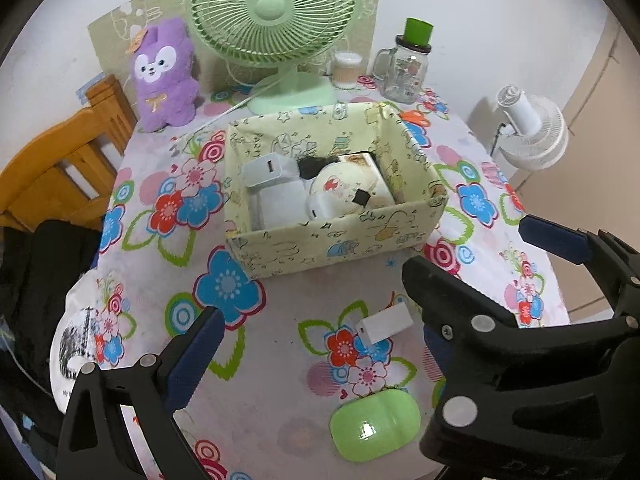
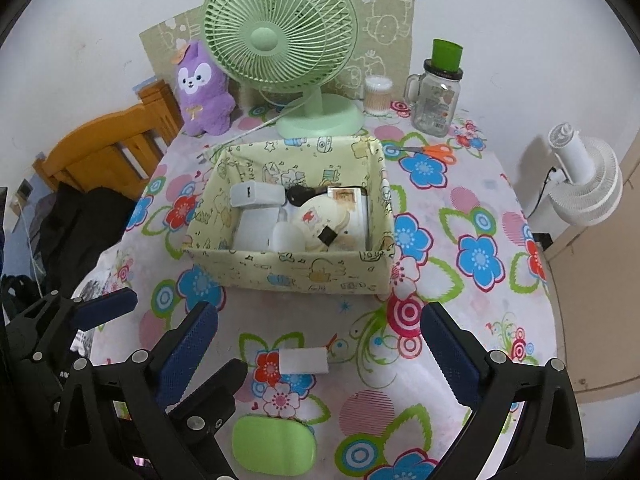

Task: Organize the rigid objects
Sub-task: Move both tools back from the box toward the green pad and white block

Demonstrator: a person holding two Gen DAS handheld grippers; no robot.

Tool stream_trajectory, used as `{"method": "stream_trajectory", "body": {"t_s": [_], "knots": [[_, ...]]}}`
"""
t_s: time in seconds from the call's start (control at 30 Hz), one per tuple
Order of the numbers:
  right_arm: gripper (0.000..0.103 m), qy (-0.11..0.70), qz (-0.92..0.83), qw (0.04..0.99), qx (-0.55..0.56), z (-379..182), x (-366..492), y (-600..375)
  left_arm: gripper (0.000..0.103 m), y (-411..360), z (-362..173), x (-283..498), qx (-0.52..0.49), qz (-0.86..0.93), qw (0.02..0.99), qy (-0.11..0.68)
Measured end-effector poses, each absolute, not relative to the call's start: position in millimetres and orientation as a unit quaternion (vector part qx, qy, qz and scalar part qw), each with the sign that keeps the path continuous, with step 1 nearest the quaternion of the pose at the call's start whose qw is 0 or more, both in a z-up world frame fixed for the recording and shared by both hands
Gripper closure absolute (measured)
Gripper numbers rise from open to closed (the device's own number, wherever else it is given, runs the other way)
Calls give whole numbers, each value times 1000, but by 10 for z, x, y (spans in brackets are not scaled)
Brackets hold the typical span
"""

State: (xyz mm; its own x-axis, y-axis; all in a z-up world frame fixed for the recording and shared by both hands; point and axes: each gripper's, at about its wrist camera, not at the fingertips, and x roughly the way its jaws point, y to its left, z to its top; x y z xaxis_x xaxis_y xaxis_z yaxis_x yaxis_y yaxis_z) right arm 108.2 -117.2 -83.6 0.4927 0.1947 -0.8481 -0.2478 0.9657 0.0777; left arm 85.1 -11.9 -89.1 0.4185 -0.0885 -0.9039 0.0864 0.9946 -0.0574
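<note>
Both grippers open over the near half of the table, box part-filled.

Left gripper [image 2: 160, 312] & right gripper [image 2: 320, 344]: jaws spread wide, nothing held. White charger [image 2: 304, 361] lies flat on the tablecloth [image 2: 460, 208] btwn the right fingers, not touching either; green oval case [image 2: 274, 445] sits near the table's front edge, just below the charger. Patterned box [image 2: 288, 272] stands mid-table w/ white adapters, a round disc & a small black piece inside (rest too jumbled to tell). Green fan [image 2: 280, 40], purple plush [image 2: 204, 88], glass jar [image 2: 436, 100] along the back edge; orange scissors [image 2: 434, 151] behind the box's right corner.
</note>
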Motion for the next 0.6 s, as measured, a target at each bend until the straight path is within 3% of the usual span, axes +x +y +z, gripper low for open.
{"method": "stream_trajectory", "body": {"t_s": [0.6], "knots": [[1, 489, 179, 852, -59, -1095, 995, -1330, 1, -270, -1183, 605, -63, -20, 832, 551]]}}
